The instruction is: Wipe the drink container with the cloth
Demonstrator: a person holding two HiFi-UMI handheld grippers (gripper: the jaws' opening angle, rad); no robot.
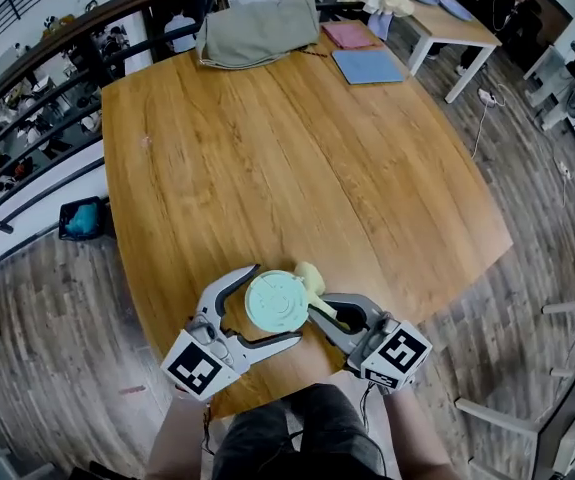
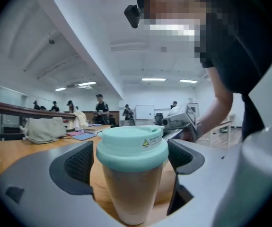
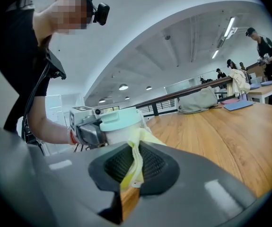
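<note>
Left claw (image 1: 275, 305) clamps mint-lidded beige plastic drink cup (image 2: 132, 174); right claw (image 1: 323, 315) pinches yellow cloth (image 1: 312, 280) at cup's 2 o'clock. Risk: heavy wiping pressure tips cup off wooden table (image 1: 297, 148) edge.

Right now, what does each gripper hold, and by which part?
The left gripper holds the cup by its sides, near the lid. The right gripper pinches a fold of the cloth.

Drink container (image 1: 277, 304): beige, mint lid, upright near table (image 1: 267, 168) edge; pale yellow cloth (image 1: 313, 281) against its side.
</note>
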